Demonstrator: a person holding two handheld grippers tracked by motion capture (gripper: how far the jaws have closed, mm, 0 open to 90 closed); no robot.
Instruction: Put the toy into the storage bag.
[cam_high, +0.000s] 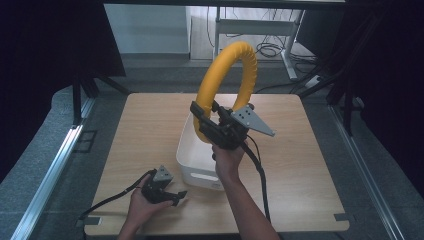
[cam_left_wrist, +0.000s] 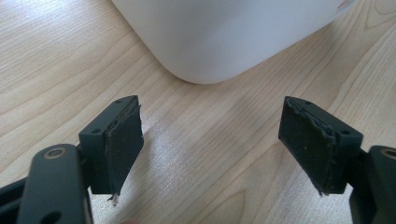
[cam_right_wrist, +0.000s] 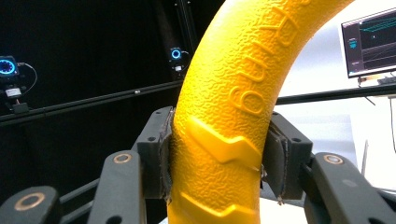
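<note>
Your right gripper (cam_high: 200, 116) clamps the textured yellow foam ring (cam_high: 235, 70) above the white plastic bin (cam_high: 192, 155), hiding the ring's lower arc. Your left gripper (cam_left_wrist: 210, 144) gapes empty beside the bin.

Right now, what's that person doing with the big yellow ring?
A person holds a gripper in each hand. The right gripper is shut on the yellow ring, holding it upright in the air above the white bin. The left gripper rests open on the table beside the bin, holding nothing.
</note>
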